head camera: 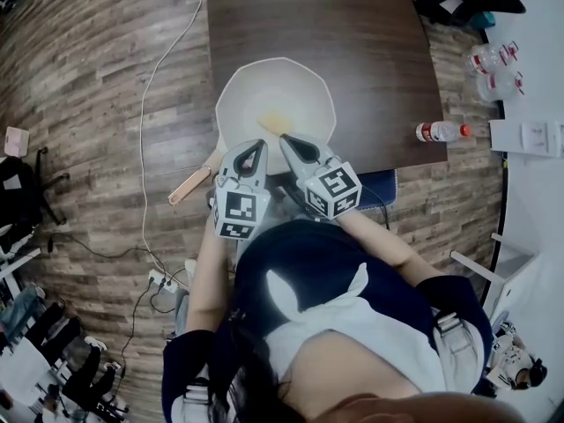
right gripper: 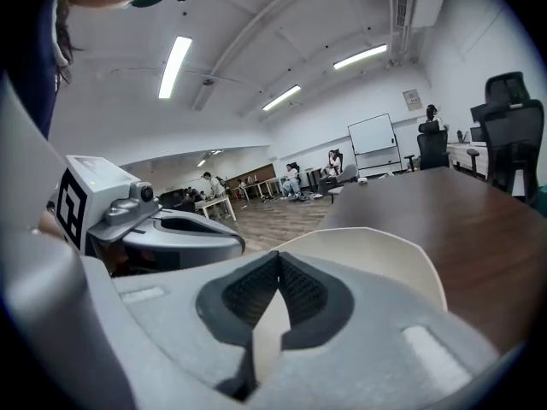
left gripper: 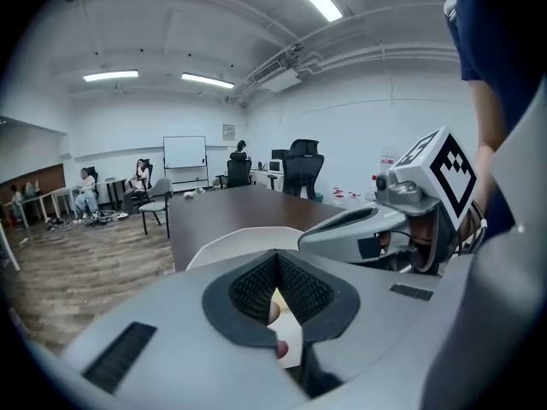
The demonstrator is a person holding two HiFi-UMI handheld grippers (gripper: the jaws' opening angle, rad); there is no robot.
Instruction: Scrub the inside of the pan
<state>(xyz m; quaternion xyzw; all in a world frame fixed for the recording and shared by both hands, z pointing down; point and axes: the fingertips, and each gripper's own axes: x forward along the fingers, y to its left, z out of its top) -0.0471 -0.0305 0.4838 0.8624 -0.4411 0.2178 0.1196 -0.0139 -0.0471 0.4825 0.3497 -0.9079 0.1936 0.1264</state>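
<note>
- the left gripper (head camera: 256, 145), grey moulded plastic with black ribbed pads and a marker cube, has its jaws pressed together on nothing. its tips sit just over the near rim of the pan.
- the right gripper (head camera: 289, 141), of the same build, is just beside it, jaws likewise closed and empty.
- judgement: scrubbing has not begun. the jaws must first part. one gripper would best pinch the scrubber across its flat faces, while the other steadies the pan by its handle so it does not skid on the smooth tabletop.
- the cream-white pan with a faceted, many-sided rim (head camera: 300, 86) stands on the near end of the table, right in front of both grippers. its inside looks matte and smooth, so light circular strokes should serve.
- its pale wooden handle (head camera: 189, 186) sticks out past the table edge toward the left gripper's side.
- a small yellow pad (head camera: 275, 123), probably a soft sponge, lies inside the pan near the front wall.
- the dark brown wood-grain table (head camera: 308, 16) runs on beyond.
- a clear plastic bottle with a red cap and label (head camera: 441, 131) lies at the table's right edge, well apart from the pan.
</note>
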